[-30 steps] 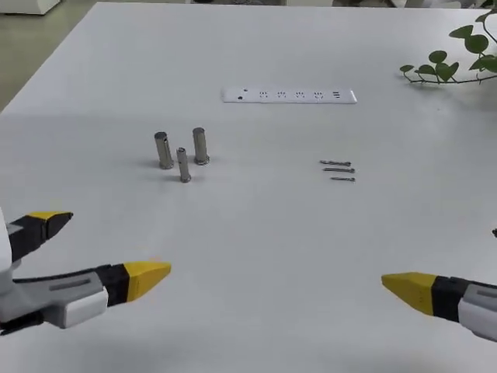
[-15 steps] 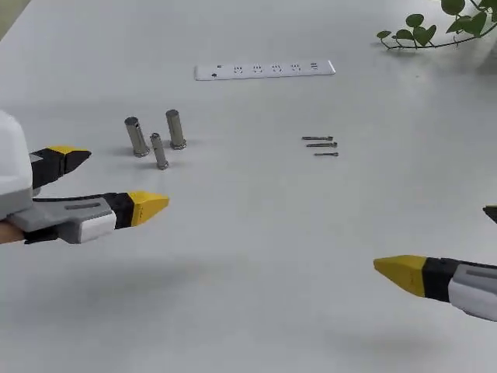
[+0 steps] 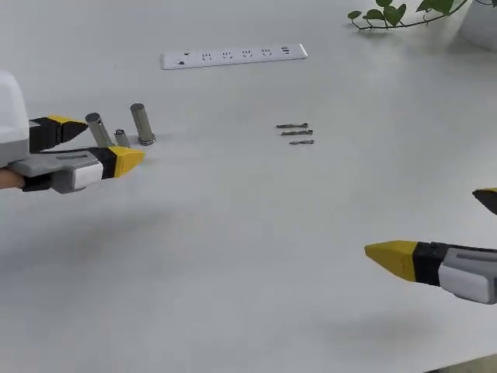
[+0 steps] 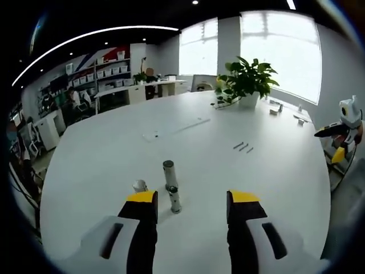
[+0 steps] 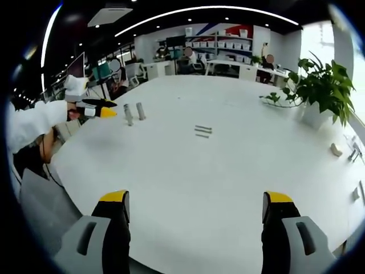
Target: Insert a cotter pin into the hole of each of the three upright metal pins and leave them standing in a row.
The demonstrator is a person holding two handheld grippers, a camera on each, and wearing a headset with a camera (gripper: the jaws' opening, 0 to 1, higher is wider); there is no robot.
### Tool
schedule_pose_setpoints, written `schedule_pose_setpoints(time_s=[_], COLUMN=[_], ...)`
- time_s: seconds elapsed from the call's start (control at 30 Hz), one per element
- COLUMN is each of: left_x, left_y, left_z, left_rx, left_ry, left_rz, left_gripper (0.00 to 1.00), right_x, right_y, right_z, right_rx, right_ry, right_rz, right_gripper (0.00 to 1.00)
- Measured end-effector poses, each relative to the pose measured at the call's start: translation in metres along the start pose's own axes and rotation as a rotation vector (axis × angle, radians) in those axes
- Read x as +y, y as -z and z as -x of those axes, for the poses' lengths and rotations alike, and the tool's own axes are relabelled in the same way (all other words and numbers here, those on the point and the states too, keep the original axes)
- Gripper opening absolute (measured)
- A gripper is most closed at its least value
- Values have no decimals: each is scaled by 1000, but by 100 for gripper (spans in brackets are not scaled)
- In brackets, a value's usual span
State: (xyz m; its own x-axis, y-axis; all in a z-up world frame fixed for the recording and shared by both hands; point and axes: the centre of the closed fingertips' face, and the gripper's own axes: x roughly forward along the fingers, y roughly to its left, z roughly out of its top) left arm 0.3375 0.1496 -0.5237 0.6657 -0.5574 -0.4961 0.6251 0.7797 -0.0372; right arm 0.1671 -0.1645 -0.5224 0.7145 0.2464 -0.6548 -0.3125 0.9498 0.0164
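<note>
Left gripper is over on the left side of the table, held roughly level and pointing right and a bit away, right up by the three metal pins. Jaws are spread wide with nothing in them. From the head view its near yellow tip overlaps the base of the shortest pin, so I honestly can't tell if it's touching or just in front. In the left gripper view the left gripper has the metal pins just ahead of the open jaws, one of them peeking out right behind the left-hand tip. All three are standing upright in a loose cluster, not a tidy row.

Right gripper hangs at the near right, pointing left, up off the table with a soft shadow under it. Also wide open and empty; you can see the big gap in its own view.

The cotter pins lie flat, three side by side, mid-table, well apart from the metal pins and both grippers. They show small in the right gripper view too.

Power strip sits at the far side, plant at the far right.
</note>
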Motion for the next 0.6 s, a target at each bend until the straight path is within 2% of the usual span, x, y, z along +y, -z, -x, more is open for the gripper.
schedule_pose_setpoints(time_s=[0.1,0.23,0.37,0.6], left_x=[4,10,6,13], left_y=[-4,-1,-1,11], left_z=[-7,-17,-20,-35], left_rx=[-15,4,12,45], left_ry=[2,-2,-7,-16], left_rz=[10,21,20,34], left_gripper=[41,33,30,22], right_x=[-1,-2,-3,-7], right_y=[1,2,1,-4], right_z=[0,0,2,5], right_rx=[4,7,2,-14], right_ry=[4,6,17,35], right_rz=[-3,-9,-11,-15], right_gripper=[95,94,94,94])
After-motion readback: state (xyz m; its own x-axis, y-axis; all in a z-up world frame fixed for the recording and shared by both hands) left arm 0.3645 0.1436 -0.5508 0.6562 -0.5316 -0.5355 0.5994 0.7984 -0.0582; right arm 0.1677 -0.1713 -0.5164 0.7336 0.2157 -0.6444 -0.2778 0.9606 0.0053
